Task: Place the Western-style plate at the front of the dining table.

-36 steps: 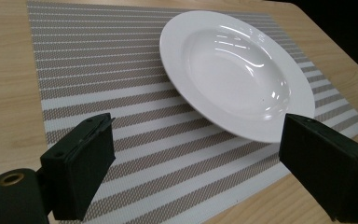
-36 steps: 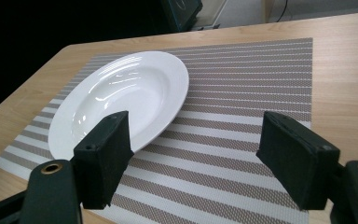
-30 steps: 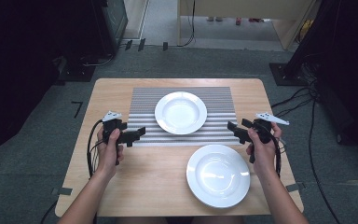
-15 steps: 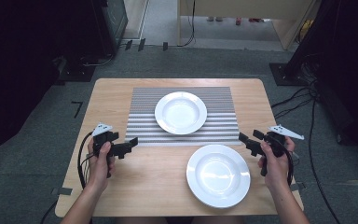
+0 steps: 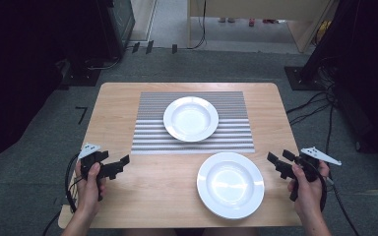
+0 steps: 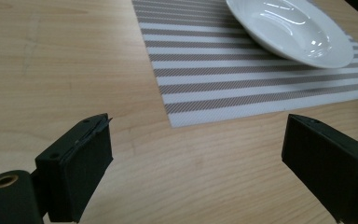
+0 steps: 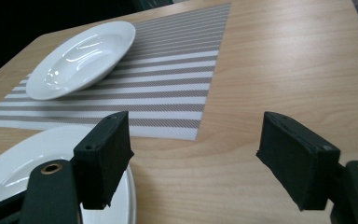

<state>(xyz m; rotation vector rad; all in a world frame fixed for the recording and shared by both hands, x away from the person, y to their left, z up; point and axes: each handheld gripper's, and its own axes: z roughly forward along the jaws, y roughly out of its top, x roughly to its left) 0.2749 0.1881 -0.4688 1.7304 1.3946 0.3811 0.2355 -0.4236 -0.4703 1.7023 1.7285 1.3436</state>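
- Wooden table (image 5: 128, 113) across the middle of the high view, pale grain, set on a grey floor (image 5: 39, 128) with dark surroundings at the left and right edges.
- Striped placemat (image 5: 152, 132) in grey and white, on the upper centre of the table in the high view; upper right in the left gripper view (image 6: 214, 70), upper middle in the right gripper view (image 7: 168, 79).
- Flat white plate (image 5: 230, 184) in the lower right of the high view, straight on the wood just below the placemat's lower edge; lower left corner of the right gripper view (image 7: 14, 163), partly behind the near jaw.
- Deep white plate (image 5: 191, 118) at centre of the high view, resting on the placemat; top right in the left gripper view (image 6: 289, 28), upper left in the right gripper view (image 7: 81, 58).
- Right gripper (image 5: 281, 162) at the right edge of the table in the high view, held in a hand (image 5: 307, 189), pointing left toward the flat plate, near it but apart; jaws wide, nothing between them but bare wood (image 7: 193, 156).
- Left gripper (image 5: 119, 164) in the lower left of the high view, held in a hand (image 5: 91, 184), pointing right, well apart from both plates; jaws wide, nothing gripped, table surface and placemat corner seen through the gap (image 6: 196, 158).
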